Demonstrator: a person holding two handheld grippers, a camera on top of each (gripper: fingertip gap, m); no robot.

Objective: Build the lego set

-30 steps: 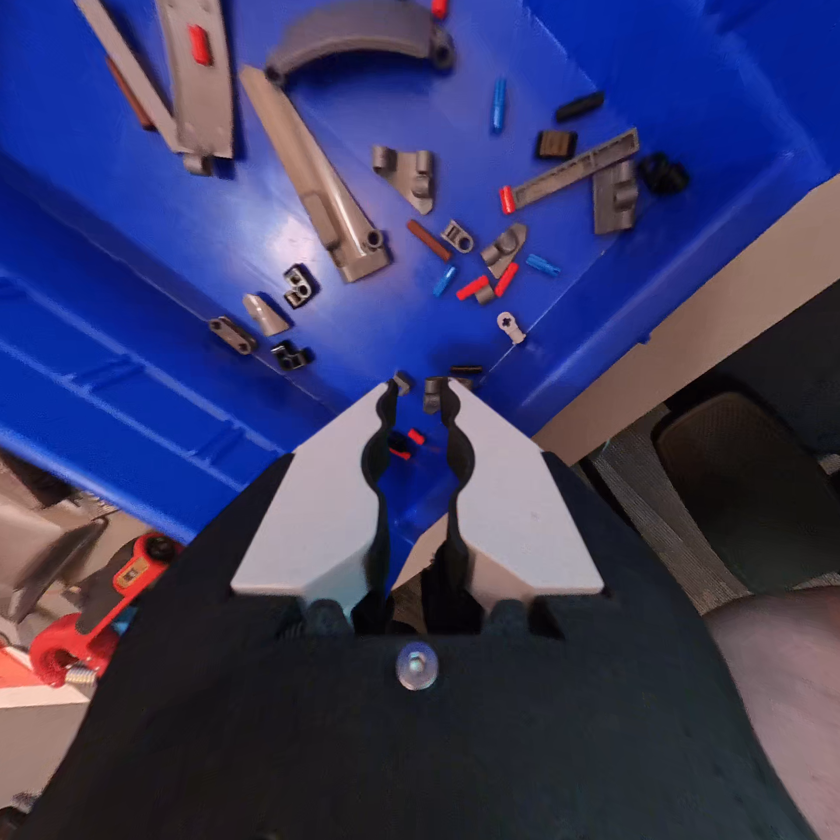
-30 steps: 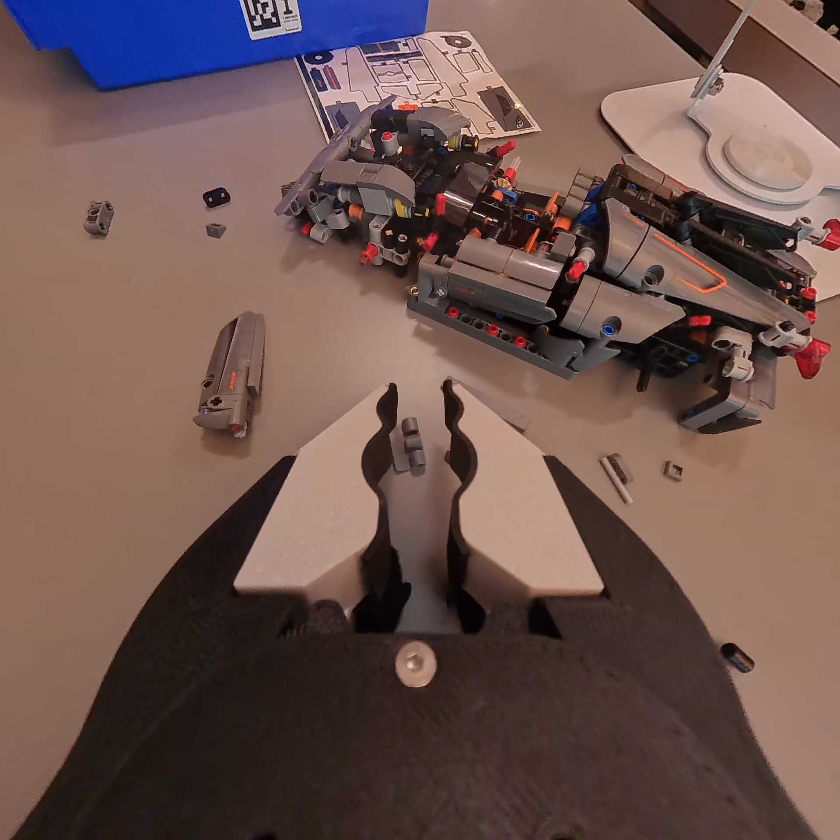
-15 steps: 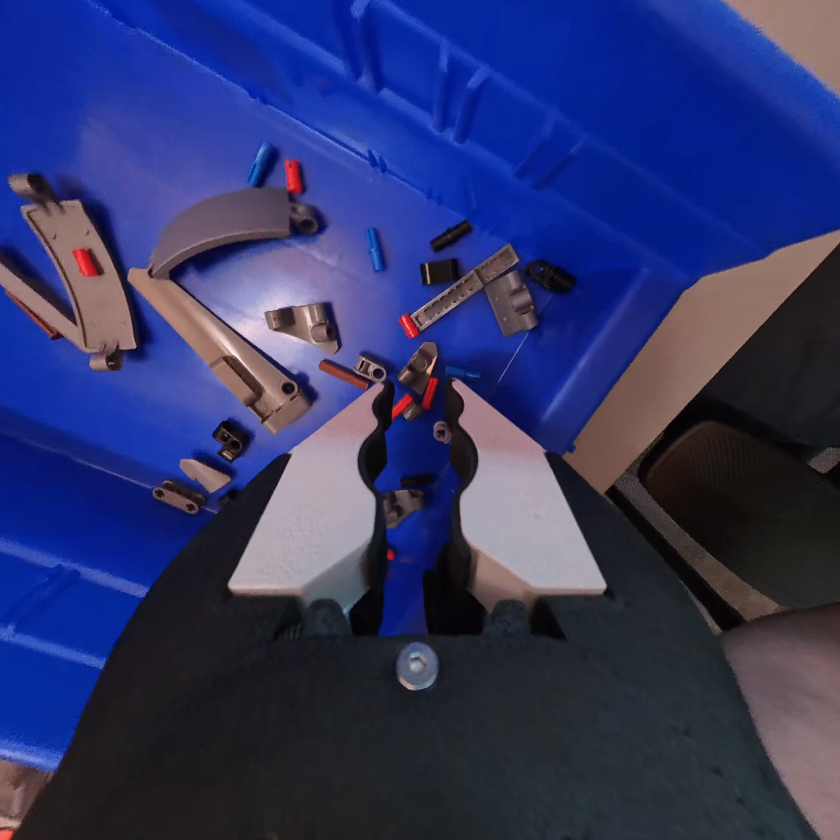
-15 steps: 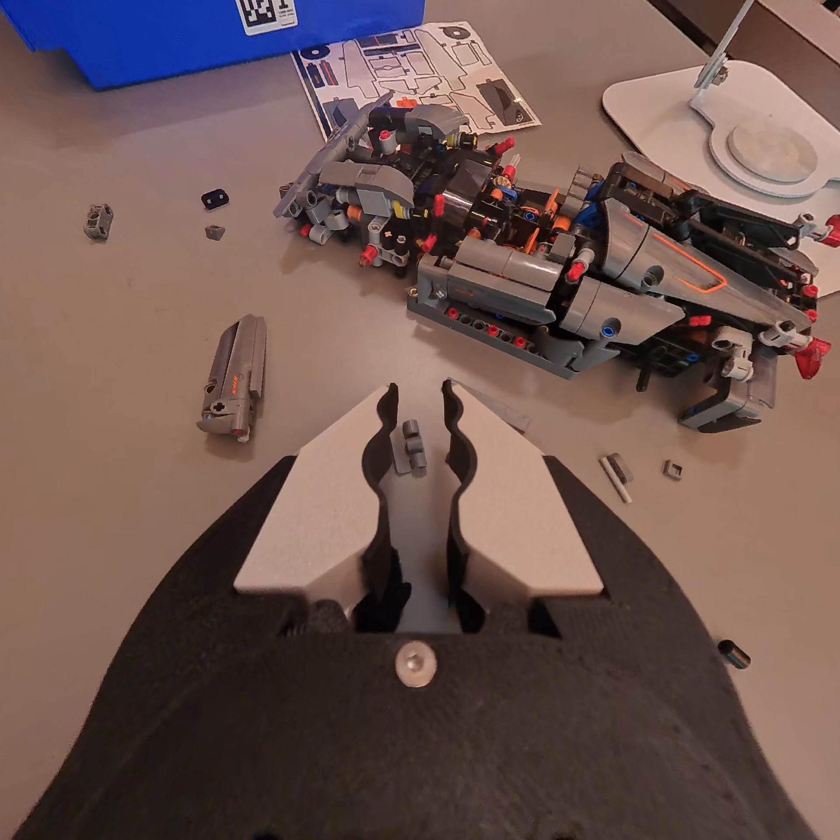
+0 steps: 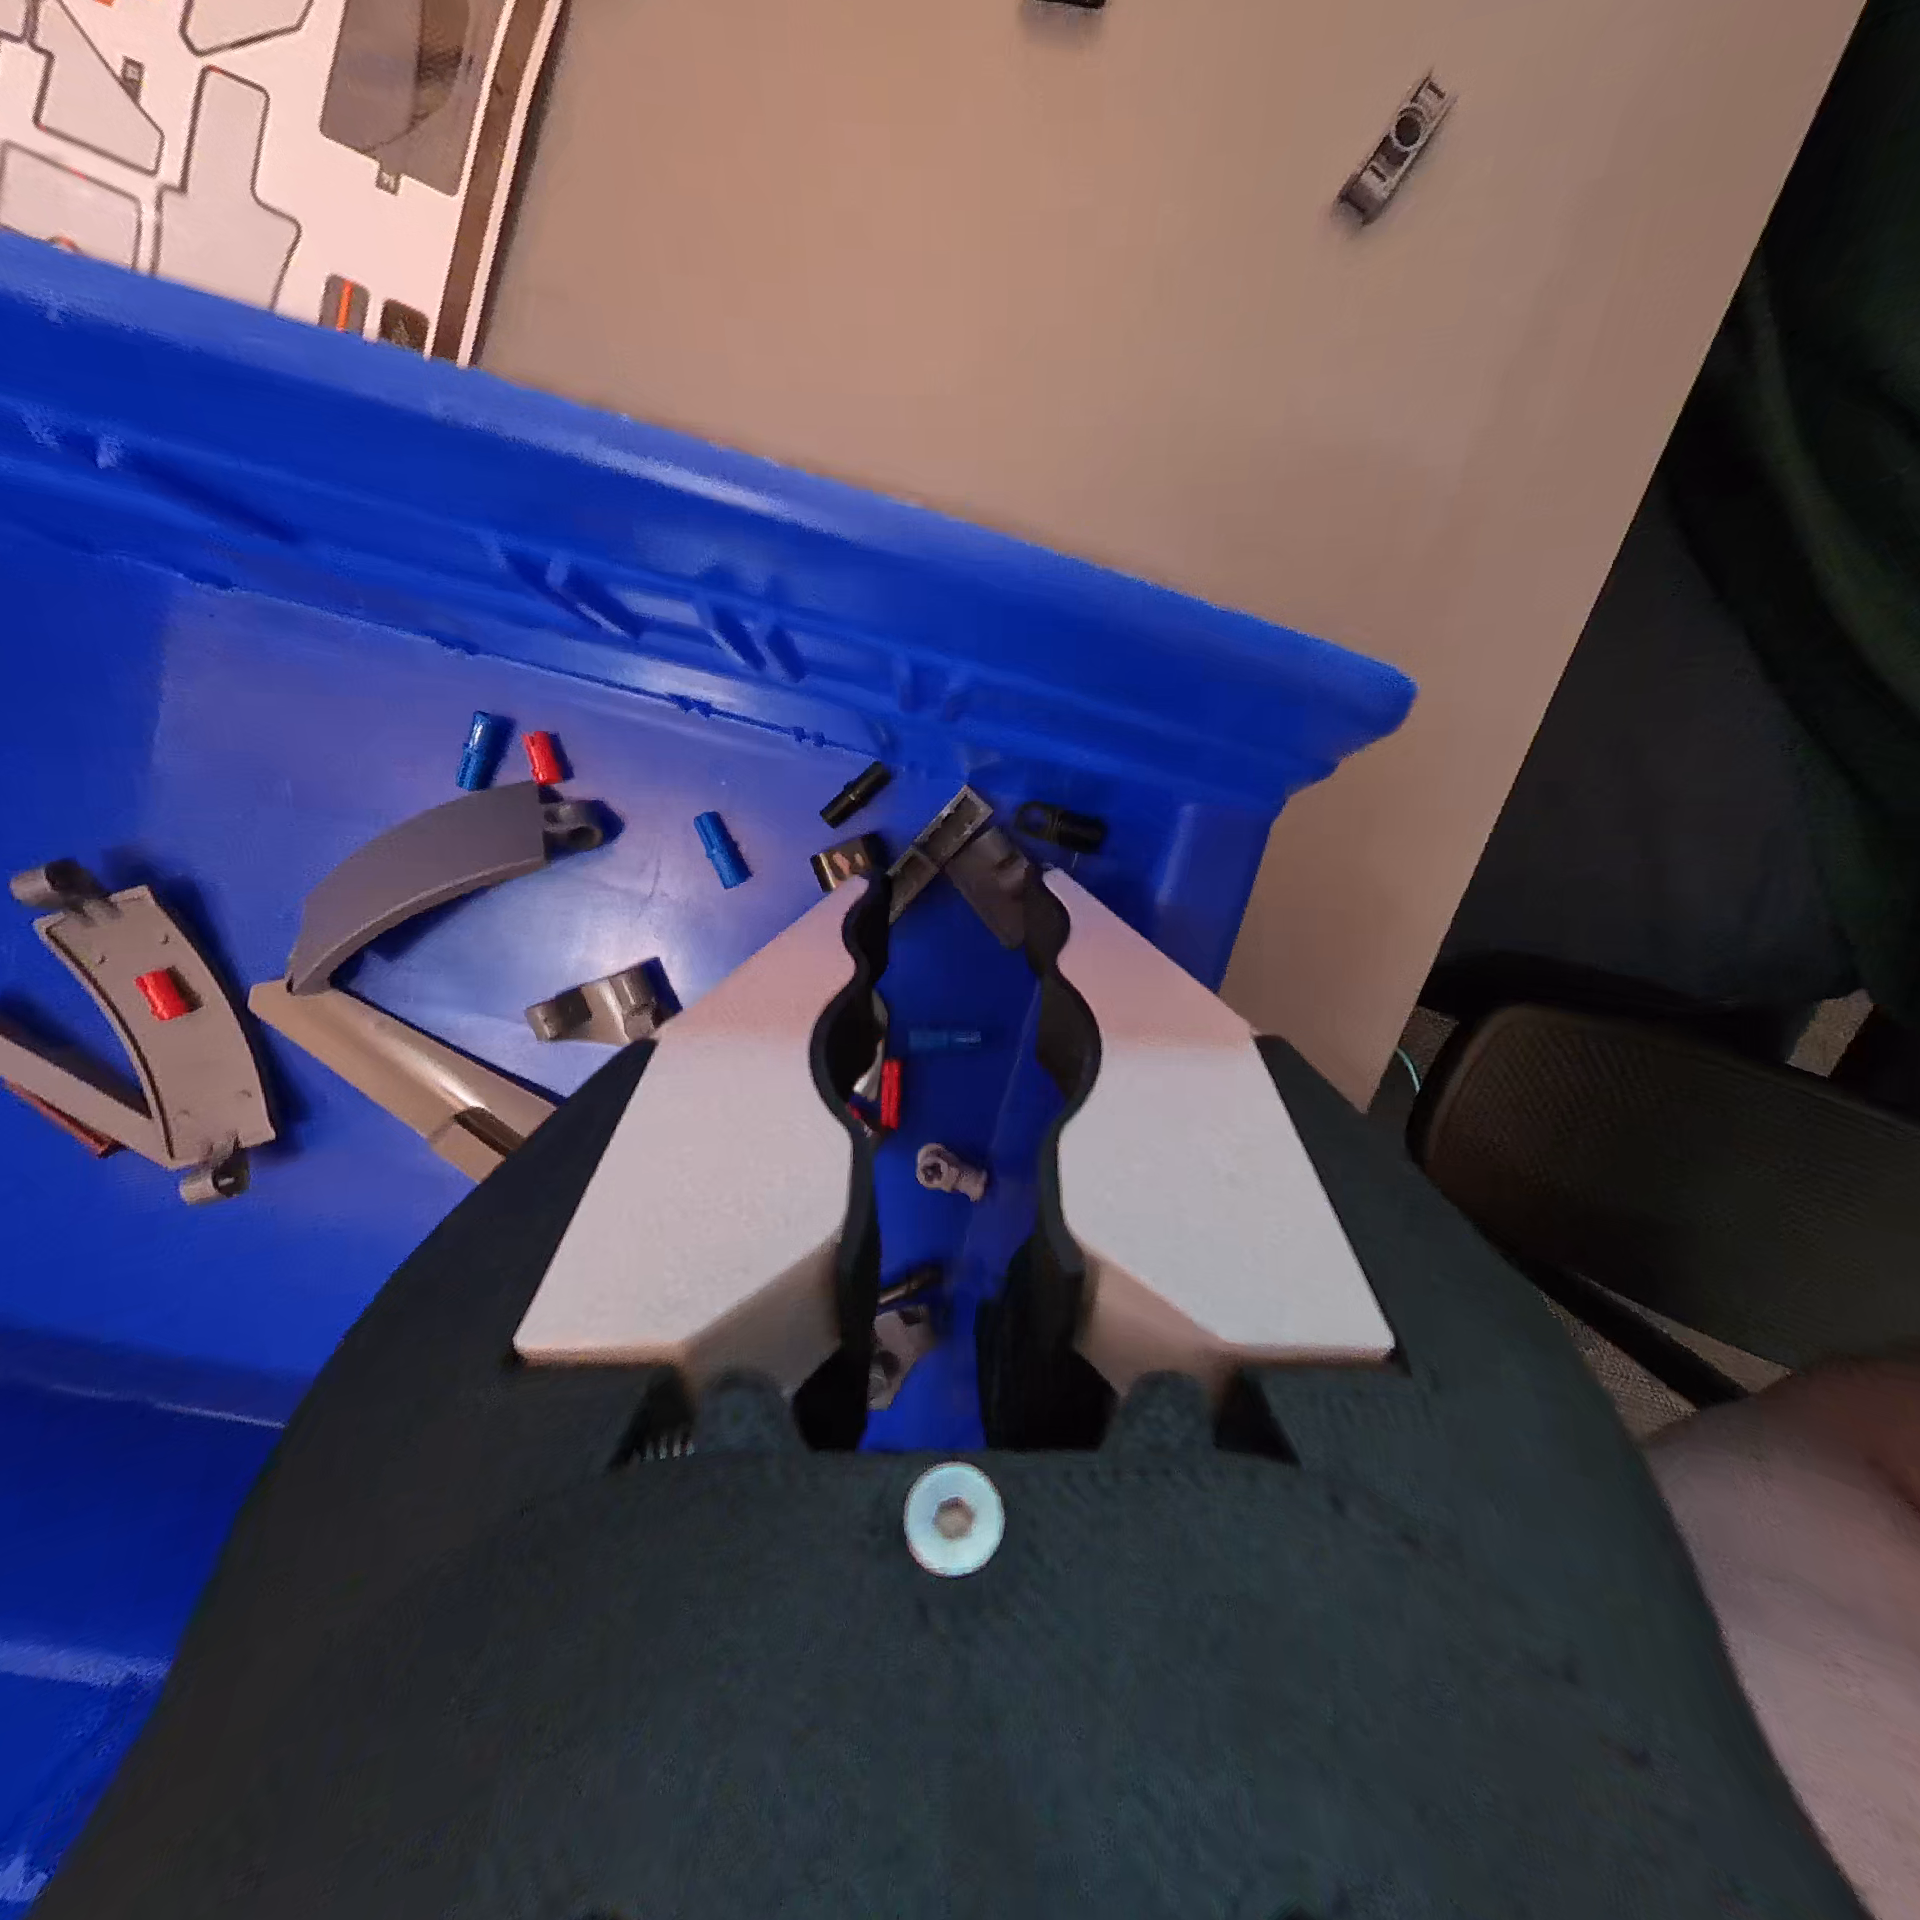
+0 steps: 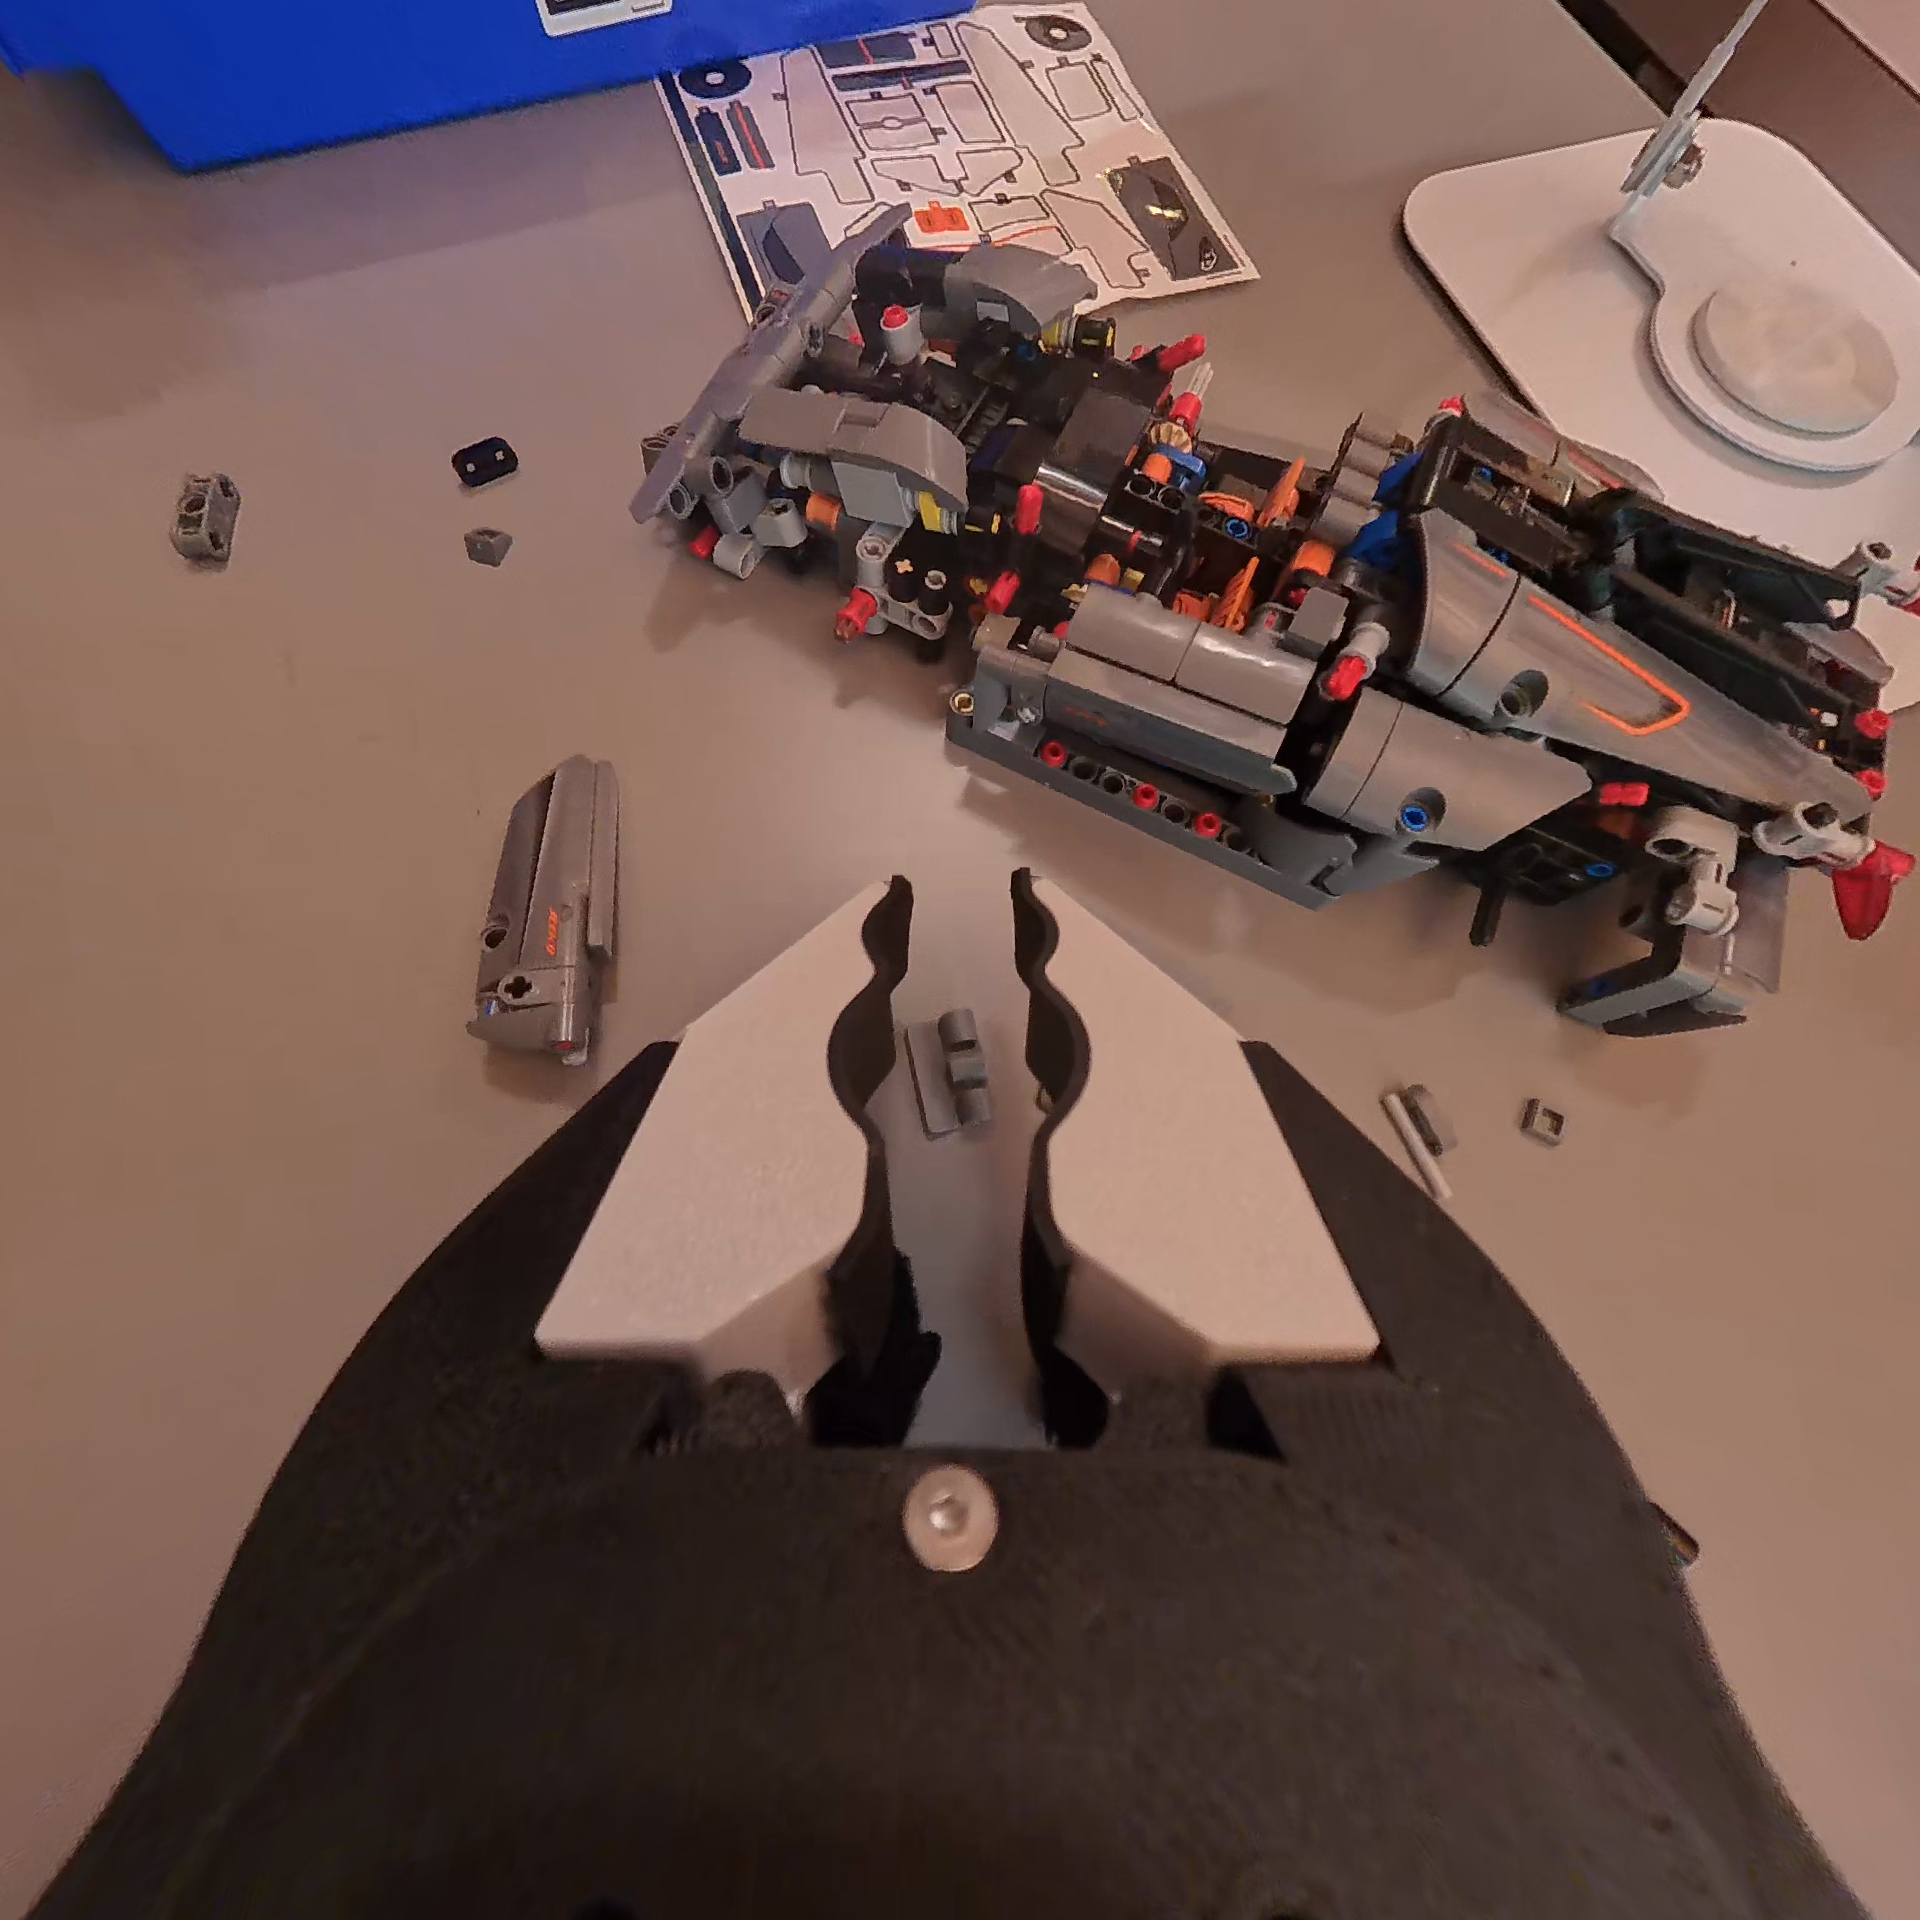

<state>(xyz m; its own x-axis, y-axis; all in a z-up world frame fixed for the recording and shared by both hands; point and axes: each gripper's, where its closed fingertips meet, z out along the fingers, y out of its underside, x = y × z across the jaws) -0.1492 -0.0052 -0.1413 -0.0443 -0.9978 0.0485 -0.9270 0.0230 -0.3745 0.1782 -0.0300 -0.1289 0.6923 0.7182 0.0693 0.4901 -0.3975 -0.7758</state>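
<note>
In the left wrist view my left gripper (image 5: 961, 894) is open and empty, low over the right corner of a blue bin (image 5: 1039, 592) of loose Lego parts. A dark grey beam piece (image 5: 987, 868) lies just past its right fingertip, and a small grey connector (image 5: 951, 1169) shows between the fingers. In the right wrist view my right gripper (image 6: 961, 883) is open above the table, with a small grey hinge piece (image 6: 951, 1070) lying on the table between its fingers, untouched. The partly built grey and black Lego car (image 6: 1299, 623) lies beyond it to the right.
A grey sub-assembly (image 6: 551, 914) lies left of the right gripper. Small loose parts (image 6: 203, 514) dot the table. A sticker sheet (image 6: 956, 135) and the blue bin (image 6: 416, 73) lie at the back, a white stand base (image 6: 1714, 281) at the far right. A chair (image 5: 1662, 1143) stands beside the table. The left gripper's tips are roughly 35 centimeters from the right gripper's.
My left gripper has moved across the bin toward its right corner, and the table beyond the bin now shows. My right gripper has crept forward, so the hinge piece sits deeper between its fingers.
</note>
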